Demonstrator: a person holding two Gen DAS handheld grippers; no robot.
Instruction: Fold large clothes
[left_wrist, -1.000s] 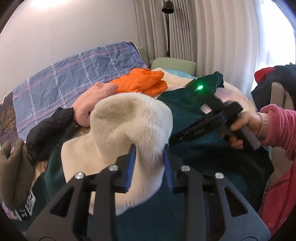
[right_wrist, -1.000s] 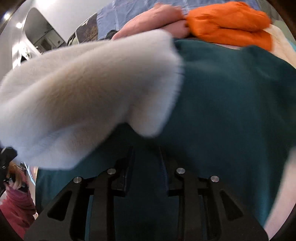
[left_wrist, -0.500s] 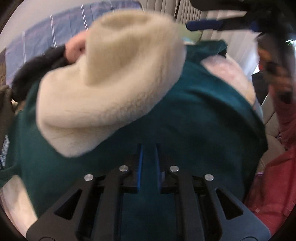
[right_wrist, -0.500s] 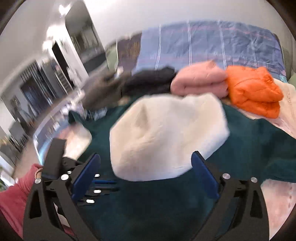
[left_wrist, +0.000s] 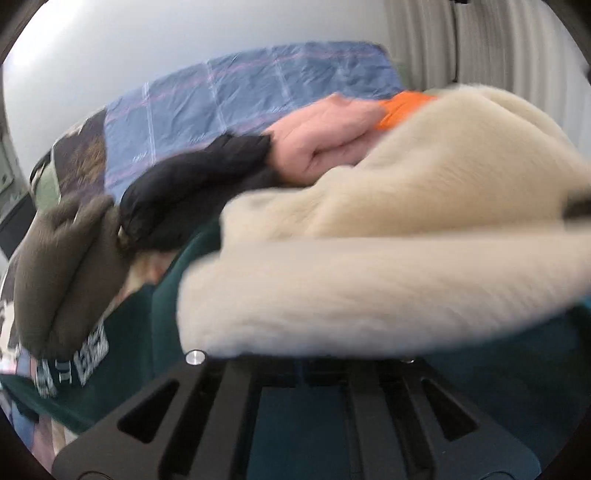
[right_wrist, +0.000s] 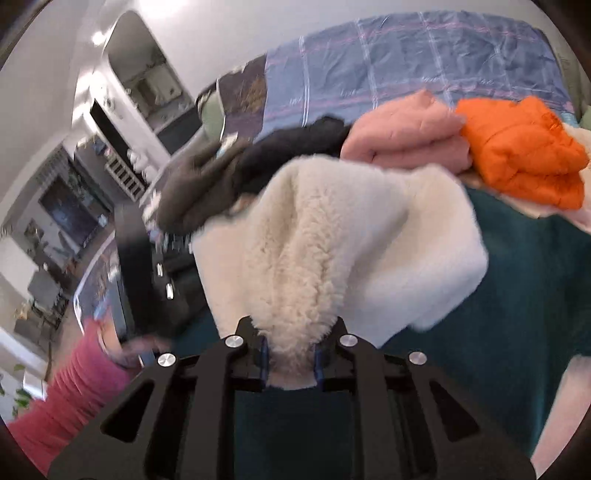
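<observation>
A bed covered by a blue checked quilt (right_wrist: 406, 62) fills the back of the room, set against a pale wall, with ribbed white curtains (left_wrist: 476, 40) at the far right of the left wrist view. Along the quilt's near edge sits a row of clothes: a folded orange puffer jacket (right_wrist: 524, 155), a rolled pink fleece garment (right_wrist: 406, 136) touching its left side, a black padded jacket (left_wrist: 192, 192) next, and a brown knitted piece (left_wrist: 62, 266) at the end. In front of them a dark green garment with white lettering (right_wrist: 517, 295) lies spread over the bed, and on it lies its cream fleece hood (right_wrist: 332, 236), bunched and partly lifted. The right gripper (right_wrist: 290, 360) has its blue-padded fingers (right_wrist: 261, 358) pinched onto a fold of that cream fleece, which bulges up between them. In the left wrist view the same fleece (left_wrist: 369, 288) drapes blurred across the front of the left gripper and hides its fingertips, so I cannot tell how far it is open or whether it holds cloth. A pink-sleeved arm (right_wrist: 70, 391) shows at lower left.
</observation>
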